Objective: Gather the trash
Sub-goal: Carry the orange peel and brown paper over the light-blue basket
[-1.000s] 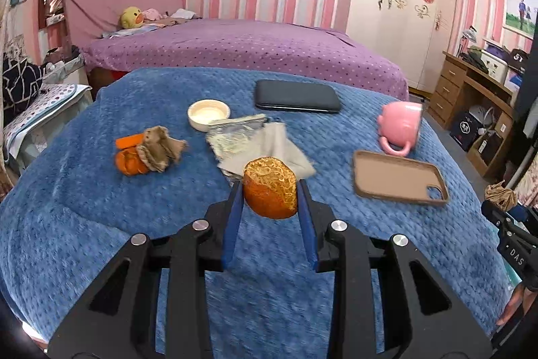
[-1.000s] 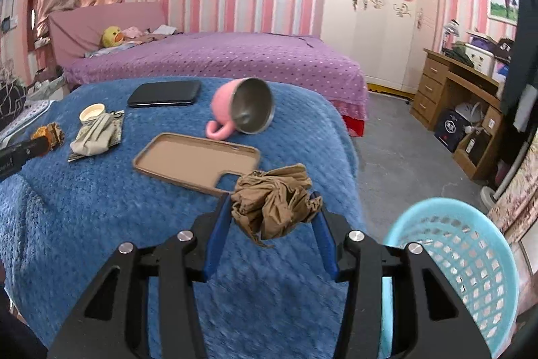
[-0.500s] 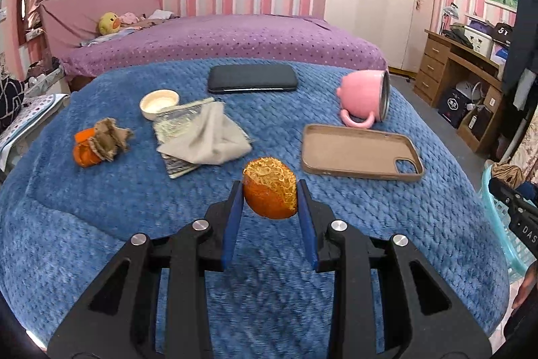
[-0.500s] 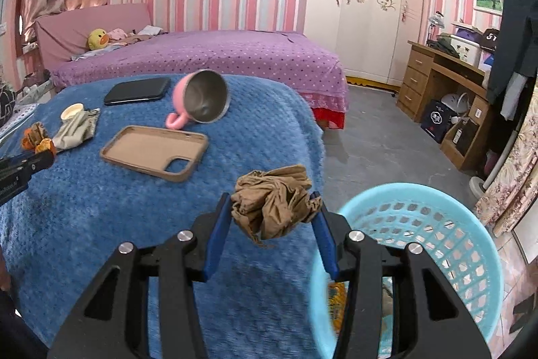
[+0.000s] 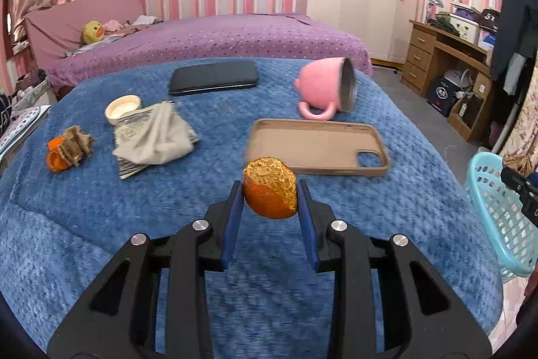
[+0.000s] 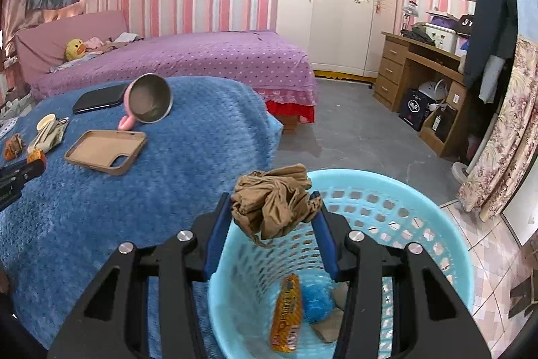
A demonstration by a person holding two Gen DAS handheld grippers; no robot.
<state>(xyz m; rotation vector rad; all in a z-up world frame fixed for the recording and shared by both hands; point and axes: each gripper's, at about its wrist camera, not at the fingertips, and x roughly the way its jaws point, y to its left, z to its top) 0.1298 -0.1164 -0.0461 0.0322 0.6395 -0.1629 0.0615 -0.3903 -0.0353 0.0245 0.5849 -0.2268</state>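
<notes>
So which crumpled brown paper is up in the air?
The crumpled brown paper pinched in the right gripper over the blue basket. The other brown wad lies on the blanket beside orange peel.

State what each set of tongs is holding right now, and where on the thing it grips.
Left tongs: a piece of orange peel, pinched across its two sides. Right tongs: a crumpled brown paper wad, squeezed at its left and right edges over the blue basket.

My right gripper (image 6: 270, 207) with brown paper wad (image 6: 273, 205) now over blue basket (image 6: 420, 190), before over blanket. My left gripper (image 5: 270, 198) with orange peel (image 5: 270, 188) moves right; basket rim now visible.
</notes>
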